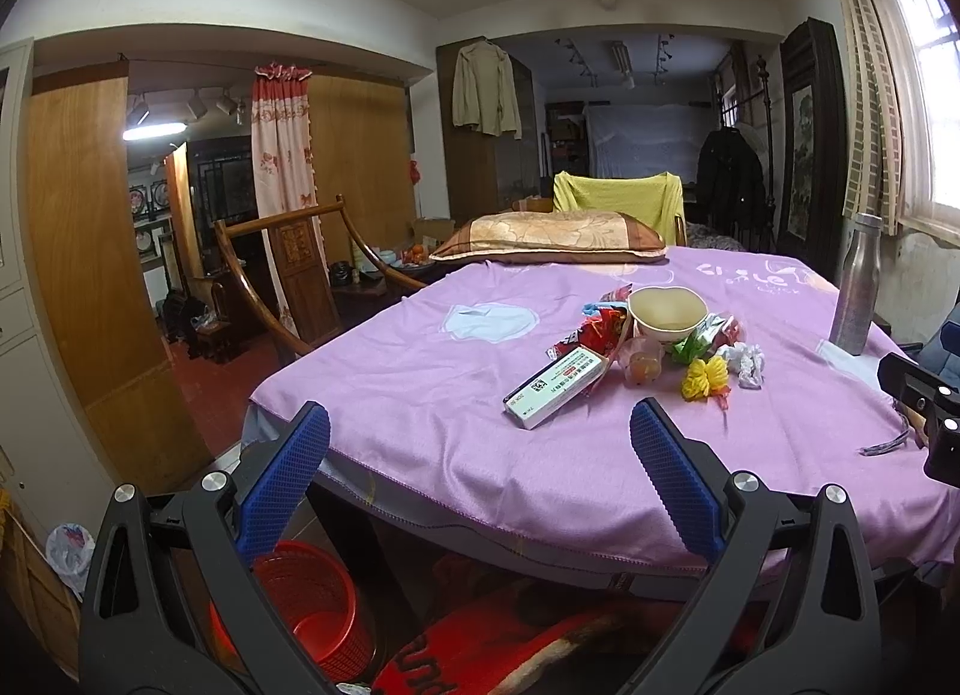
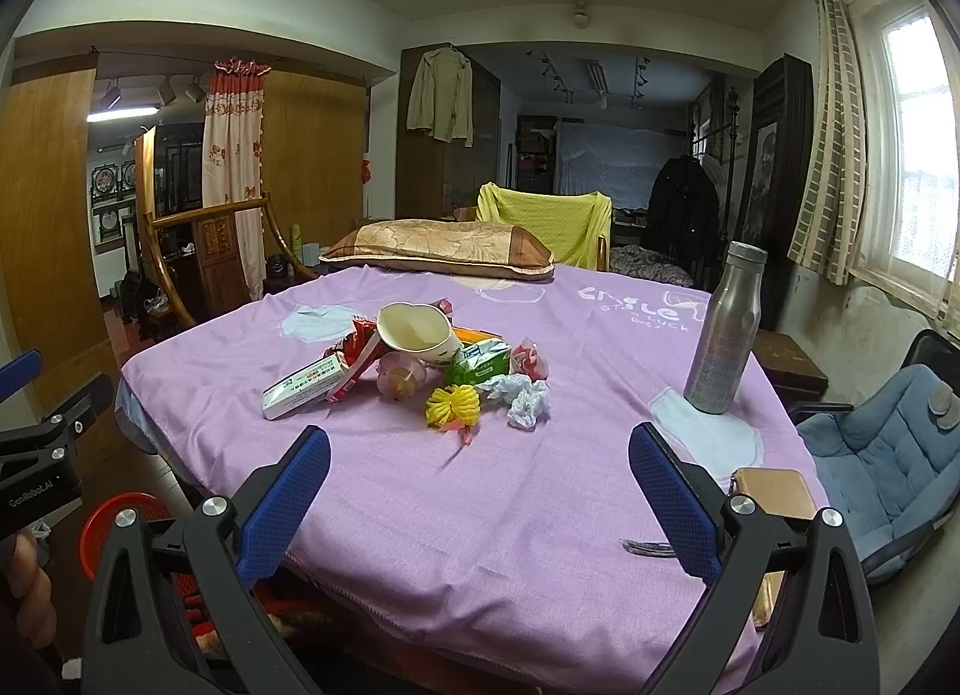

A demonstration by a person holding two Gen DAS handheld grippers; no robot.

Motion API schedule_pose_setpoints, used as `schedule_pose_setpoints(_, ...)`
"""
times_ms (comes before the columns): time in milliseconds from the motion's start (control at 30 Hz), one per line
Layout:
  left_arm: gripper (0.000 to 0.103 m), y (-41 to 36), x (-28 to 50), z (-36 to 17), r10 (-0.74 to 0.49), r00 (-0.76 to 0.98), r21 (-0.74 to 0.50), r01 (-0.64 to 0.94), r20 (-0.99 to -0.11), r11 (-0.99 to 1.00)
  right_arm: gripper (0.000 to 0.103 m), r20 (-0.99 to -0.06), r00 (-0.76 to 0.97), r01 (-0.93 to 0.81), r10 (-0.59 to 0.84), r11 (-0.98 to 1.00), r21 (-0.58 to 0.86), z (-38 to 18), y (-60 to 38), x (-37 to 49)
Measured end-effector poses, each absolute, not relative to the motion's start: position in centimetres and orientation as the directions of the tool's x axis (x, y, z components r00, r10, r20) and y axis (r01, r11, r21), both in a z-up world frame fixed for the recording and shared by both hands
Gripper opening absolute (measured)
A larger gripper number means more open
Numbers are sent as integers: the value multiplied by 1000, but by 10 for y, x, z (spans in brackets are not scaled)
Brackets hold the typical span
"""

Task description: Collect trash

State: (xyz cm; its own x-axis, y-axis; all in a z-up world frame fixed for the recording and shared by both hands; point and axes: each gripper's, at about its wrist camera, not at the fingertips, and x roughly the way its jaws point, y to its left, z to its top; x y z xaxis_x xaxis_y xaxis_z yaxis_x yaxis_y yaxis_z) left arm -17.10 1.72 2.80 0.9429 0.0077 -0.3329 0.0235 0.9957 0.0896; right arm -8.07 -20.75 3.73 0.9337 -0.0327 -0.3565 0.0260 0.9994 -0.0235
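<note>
— What's your tabletop [image 2: 540,515] covered in?
— Matt purple cloth. On it you've got a brushed-metal bottle [image 2: 726,335], crumpled paper [image 2: 528,401], a glossy cardboard box [image 2: 300,389]; below, a red plastic mesh basket [image 1: 312,605].

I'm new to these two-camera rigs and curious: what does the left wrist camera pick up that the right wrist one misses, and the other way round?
Only the left wrist view shows the whole red basket on the floor beside the bed and a plastic bag by the cabinet. Only the right wrist view shows the blue cushioned chair and a brown box at the bed's edge. Both show the pile of trash on the purple sheet, the steel bottle, the pillow, and each camera's own open gripper, left and right.
</note>
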Motion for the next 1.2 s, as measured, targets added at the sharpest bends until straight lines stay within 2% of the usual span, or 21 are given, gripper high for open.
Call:
schedule_pose_setpoints(700,96,18,-169,22,11,938,92,23,-345,996,97,-365,931,25,-33,999,-27,36,-207,-84)
schedule_pose_setpoints(1200,96,19,-134,-5,45,898,116,7,-437,993,97,-439,898,14,-28,999,-37,21,-207,-53)
